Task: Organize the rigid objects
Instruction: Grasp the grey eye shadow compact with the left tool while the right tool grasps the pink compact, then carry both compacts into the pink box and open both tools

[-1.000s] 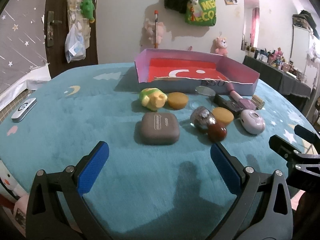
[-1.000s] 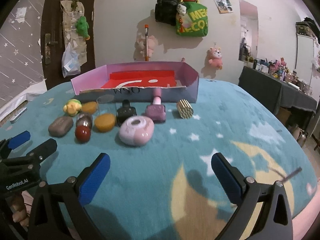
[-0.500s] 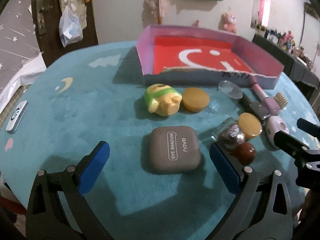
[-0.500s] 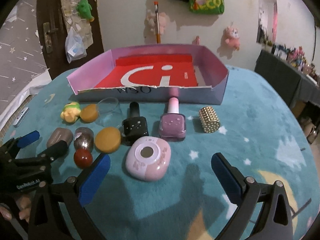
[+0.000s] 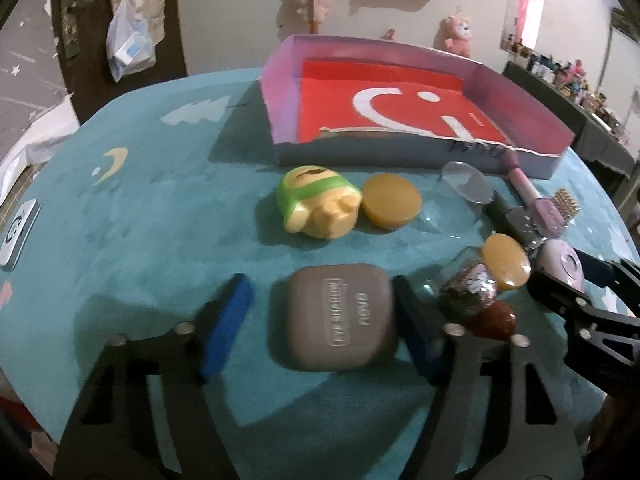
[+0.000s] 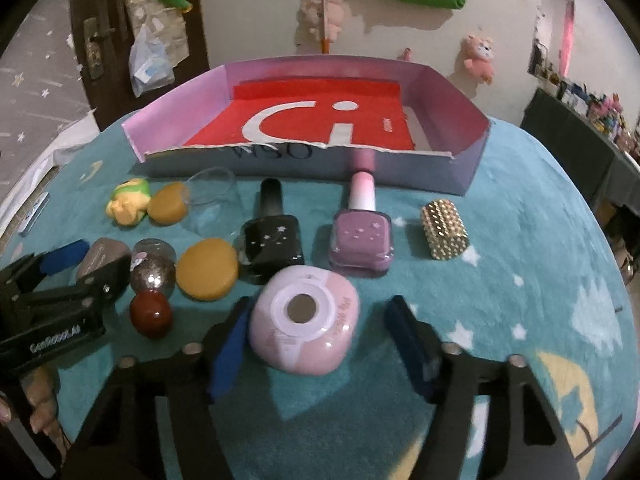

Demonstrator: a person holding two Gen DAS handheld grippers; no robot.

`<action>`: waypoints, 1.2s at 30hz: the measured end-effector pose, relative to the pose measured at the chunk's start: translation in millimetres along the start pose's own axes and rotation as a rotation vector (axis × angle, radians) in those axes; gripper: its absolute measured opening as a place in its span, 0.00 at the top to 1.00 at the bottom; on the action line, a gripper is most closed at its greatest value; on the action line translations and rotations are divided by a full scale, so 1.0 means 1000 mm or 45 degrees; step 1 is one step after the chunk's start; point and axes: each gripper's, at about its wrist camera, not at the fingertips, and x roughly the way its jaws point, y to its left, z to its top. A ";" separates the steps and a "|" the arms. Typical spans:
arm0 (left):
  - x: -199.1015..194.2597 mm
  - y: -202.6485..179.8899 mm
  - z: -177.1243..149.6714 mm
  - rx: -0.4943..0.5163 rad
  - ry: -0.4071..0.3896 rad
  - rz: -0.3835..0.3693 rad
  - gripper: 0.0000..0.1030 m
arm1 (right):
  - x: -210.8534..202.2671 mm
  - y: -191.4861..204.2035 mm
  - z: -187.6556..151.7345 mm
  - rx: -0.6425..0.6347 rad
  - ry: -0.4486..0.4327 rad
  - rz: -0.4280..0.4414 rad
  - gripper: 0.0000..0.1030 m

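A grey-brown eye shadow case lies on the teal cloth between the blue pads of my left gripper. Its jaws are closing; the right pad is at the case's edge and the left pad stands a little off. A pink round compact sits between the pads of my right gripper, also closing, with a gap on the right side. The pink box with a red liner stands behind the row of objects, with nothing inside it.
A green-yellow toy, two yellow discs, a glitter jar and a red ball lie close by. Black and purple nail polish bottles, a gold studded cylinder and a clear cup stand before the box.
Both grippers came forward and tipped down over the objects. Their jaws narrowed from wide open, the left around the eye shadow case and the right around the pink compact.
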 end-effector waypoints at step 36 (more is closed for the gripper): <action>-0.047 -0.006 0.027 0.018 -0.165 -0.091 0.52 | -0.031 -0.011 0.023 -0.022 -0.108 0.048 0.47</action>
